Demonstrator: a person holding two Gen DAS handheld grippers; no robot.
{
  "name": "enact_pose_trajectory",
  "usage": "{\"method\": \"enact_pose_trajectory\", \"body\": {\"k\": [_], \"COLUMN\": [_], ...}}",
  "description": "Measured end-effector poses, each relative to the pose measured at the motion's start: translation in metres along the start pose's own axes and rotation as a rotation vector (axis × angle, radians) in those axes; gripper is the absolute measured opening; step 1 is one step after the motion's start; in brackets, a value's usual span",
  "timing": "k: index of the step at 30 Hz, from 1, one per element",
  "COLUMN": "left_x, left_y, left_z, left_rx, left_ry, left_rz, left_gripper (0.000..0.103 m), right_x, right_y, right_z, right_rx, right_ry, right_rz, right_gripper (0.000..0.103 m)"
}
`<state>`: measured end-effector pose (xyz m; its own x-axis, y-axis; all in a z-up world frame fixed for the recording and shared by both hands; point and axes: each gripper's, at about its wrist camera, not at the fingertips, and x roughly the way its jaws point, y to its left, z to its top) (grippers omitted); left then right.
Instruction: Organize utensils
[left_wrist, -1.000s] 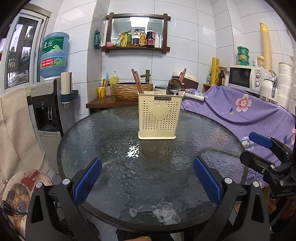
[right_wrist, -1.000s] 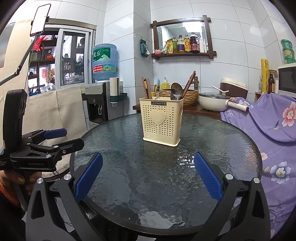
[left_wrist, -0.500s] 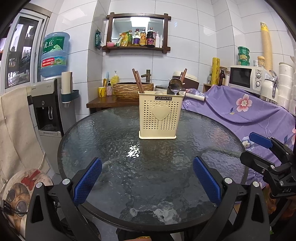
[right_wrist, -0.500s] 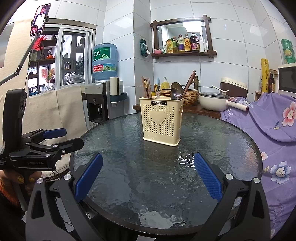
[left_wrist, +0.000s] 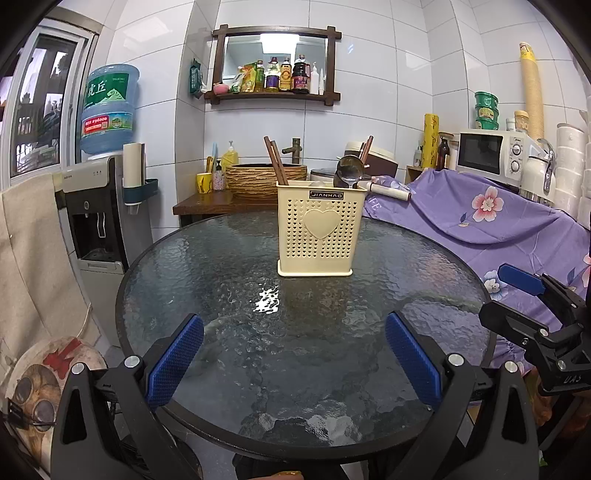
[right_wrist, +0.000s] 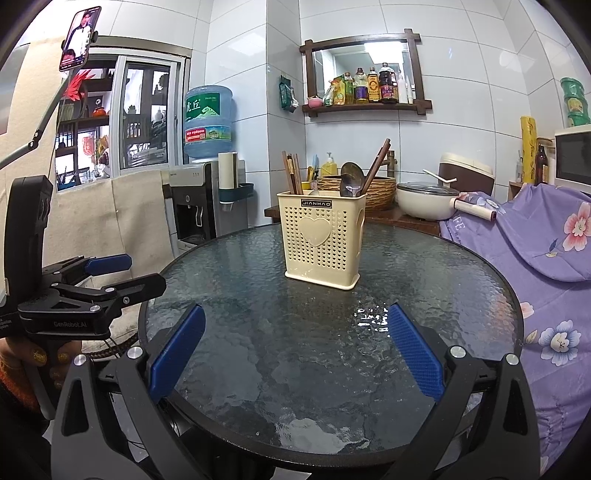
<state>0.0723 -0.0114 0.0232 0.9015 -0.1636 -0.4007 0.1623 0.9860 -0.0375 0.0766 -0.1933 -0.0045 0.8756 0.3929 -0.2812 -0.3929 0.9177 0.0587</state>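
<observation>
The cream utensil holder (left_wrist: 319, 229) stands upright on the round glass tabletop (left_wrist: 221, 295), toward its far side, with bare glass on every side of it. Brown chopsticks (left_wrist: 275, 160) lean in its left compartment; a metal spoon (left_wrist: 349, 171) and another dark handle rise from the right. The left gripper (left_wrist: 293, 354) and right gripper (right_wrist: 295, 350) both hang released, jaws spread wide, over the near rim, well apart from the holder. A purple floral cloth (left_wrist: 480, 218) borders the tabletop's right edge.
</observation>
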Motion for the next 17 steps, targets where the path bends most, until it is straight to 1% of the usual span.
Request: {"method": "enact_pose_trajectory", "body": {"k": [8, 12, 17], "left_x": [-0.0011, 0.0008, -0.0016], "left_y": [-0.0002, -0.0019, -0.0027], "left_z": [-0.0009, 0.0001, -0.0006], "left_rx": [-0.015, -0.007, -0.006], "left_ry": [0.005, 0.017, -0.002], "left_rz": [-0.020, -0.016, -0.021], "left_gripper": [0.097, 0.097, 0.097], "right_x": [0.0001, 0.0001, 0.0001], "right_y": [0.0000, -0.0001, 0.0002], "right_z": [-0.0002, -0.0004, -0.0014], "right_rx": [-0.001, 0.001, 0.000], "right_ry": [0.000, 0.002, 0.002], "right_rz": [0.000, 0.001, -0.001], "right_gripper": [0.097, 0.097, 0.097]}}
